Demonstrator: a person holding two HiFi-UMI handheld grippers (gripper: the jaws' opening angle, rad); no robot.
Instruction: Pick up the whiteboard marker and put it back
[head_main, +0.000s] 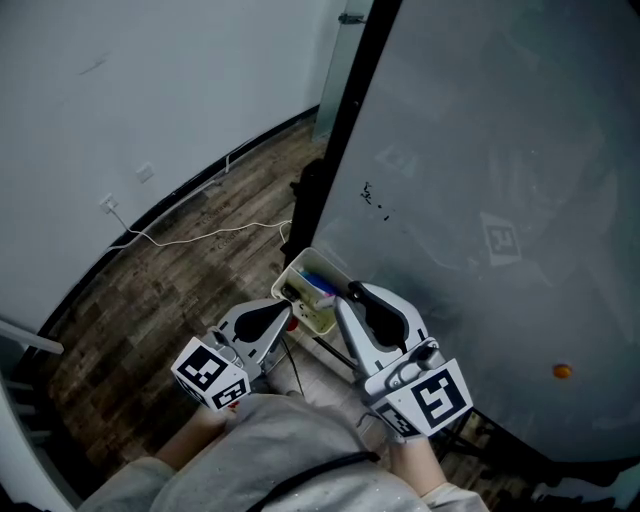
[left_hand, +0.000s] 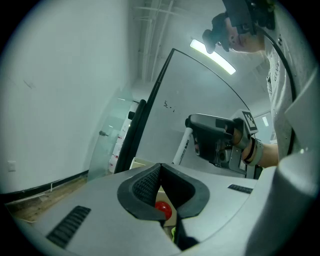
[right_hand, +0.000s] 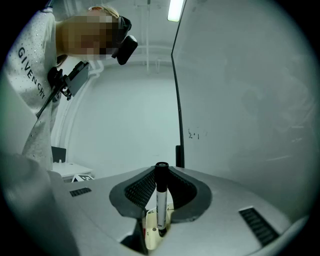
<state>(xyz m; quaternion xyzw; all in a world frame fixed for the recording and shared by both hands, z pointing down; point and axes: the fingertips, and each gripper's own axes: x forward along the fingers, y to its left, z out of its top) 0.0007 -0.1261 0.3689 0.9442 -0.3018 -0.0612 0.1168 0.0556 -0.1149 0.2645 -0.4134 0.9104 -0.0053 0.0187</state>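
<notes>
A grey whiteboard (head_main: 500, 150) fills the right side, with a white wall (head_main: 150, 80) to the left and a wood-plank floor (head_main: 180, 290) below, crossed by a white cable (head_main: 200, 238). A cream tray (head_main: 312, 322) sits at the board's lower edge. The right hand-held gripper (head_main: 352, 296) clamps the whiteboard marker (right_hand: 161, 200) near its black cap. The marker's long axis is close to upright, cap up, with its lower end over the tray. The left hand-held gripper (left_hand: 160, 167) is closed and empty.

Whiteboard (head_main: 500, 150) smooth, faintly glossy; floor (head_main: 180, 290) matt wood-grain planks; marker (right_hand: 161, 200) glossy plastic.
</notes>
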